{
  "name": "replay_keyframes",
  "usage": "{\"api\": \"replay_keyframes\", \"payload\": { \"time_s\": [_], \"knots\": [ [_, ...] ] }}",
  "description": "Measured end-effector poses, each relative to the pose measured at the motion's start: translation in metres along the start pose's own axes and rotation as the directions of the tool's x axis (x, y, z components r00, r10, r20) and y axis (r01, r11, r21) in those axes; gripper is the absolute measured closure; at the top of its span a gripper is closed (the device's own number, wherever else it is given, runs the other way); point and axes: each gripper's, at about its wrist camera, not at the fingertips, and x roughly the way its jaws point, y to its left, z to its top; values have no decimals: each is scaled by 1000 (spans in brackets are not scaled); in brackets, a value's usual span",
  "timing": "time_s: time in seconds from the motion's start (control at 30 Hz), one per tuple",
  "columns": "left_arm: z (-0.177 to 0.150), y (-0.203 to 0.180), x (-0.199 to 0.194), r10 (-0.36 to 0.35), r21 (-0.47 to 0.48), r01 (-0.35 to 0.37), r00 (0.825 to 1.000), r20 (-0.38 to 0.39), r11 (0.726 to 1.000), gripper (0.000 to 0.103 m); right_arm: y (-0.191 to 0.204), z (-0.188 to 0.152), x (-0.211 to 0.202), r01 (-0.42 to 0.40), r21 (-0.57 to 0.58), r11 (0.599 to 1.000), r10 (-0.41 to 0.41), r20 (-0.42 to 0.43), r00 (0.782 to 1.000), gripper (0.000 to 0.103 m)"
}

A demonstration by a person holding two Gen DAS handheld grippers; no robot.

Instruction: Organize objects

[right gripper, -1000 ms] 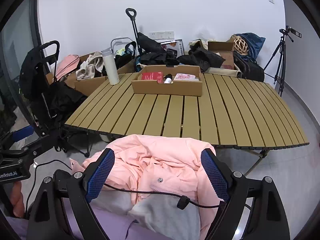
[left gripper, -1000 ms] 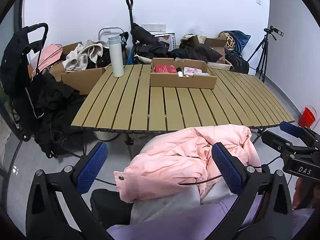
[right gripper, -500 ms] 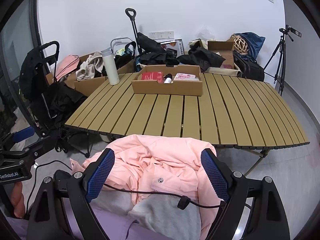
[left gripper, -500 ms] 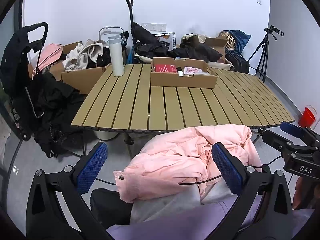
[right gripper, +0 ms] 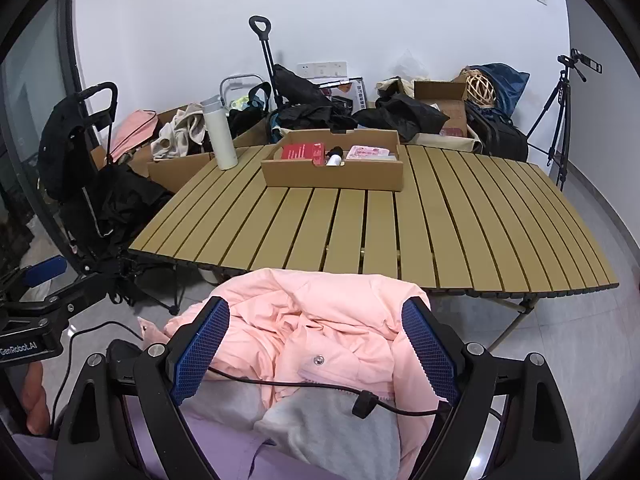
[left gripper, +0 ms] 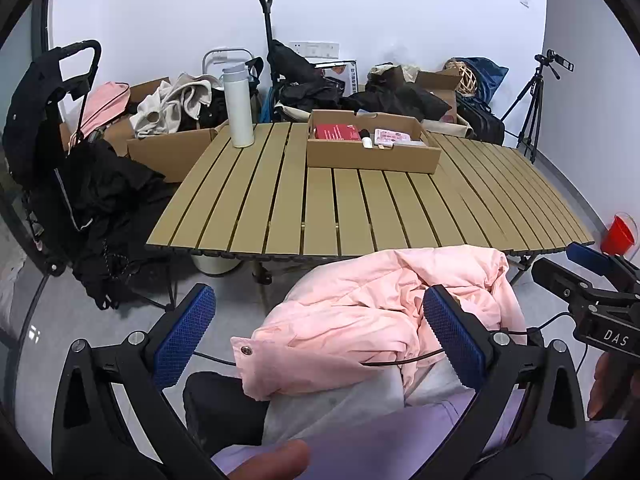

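Both grippers sit low in front of the person, pointing down and forward, and each is spread wide with nothing pinched. Between and just beyond the blue pads of the left gripper [left gripper: 318, 338] lies a crumpled pink jacket [left gripper: 360, 320], bunched on the person's lap over a grey garment [left gripper: 332, 404]; a thin black cable [left gripper: 400, 362] crosses it. The right gripper [right gripper: 316, 354] frames the same jacket from the other side, and its pads stand clear of the cloth on both sides as far as this view shows. Each gripper shows at the edge of the other's view. Ahead of both grippers is the slatted bench [right gripper: 460, 216], whose near part is bare. Farther on, toward its far edge, stands an open cardboard box [right gripper: 332, 178] holding a red packet [right gripper: 303, 152], a small white bottle [right gripper: 334, 159] and a pink packet [right gripper: 368, 153]. To the left of the box stands a white flask [right gripper: 218, 136], upright on the bench. Beyond the bench, against the wall, clothes, bags and other boxes are heaped, with a tripod [right gripper: 560, 112] far to the right. Judging by this, the sorting looks either barely begun or close to finished: the small items already sit in the box, while the jacket is ungrasped and unplaced, and the flask may also need a spot.
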Motion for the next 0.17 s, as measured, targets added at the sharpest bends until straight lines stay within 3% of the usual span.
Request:
{"api": "replay_keyframes", "payload": {
  "time_s": [0.17],
  "knots": [
    [0, -2, -3, 0, 16, 0, 1000, 5, 1000, 0, -1, 0, 0, 2, 0, 1000, -2, -2, 1000, 12]
  ]
}}
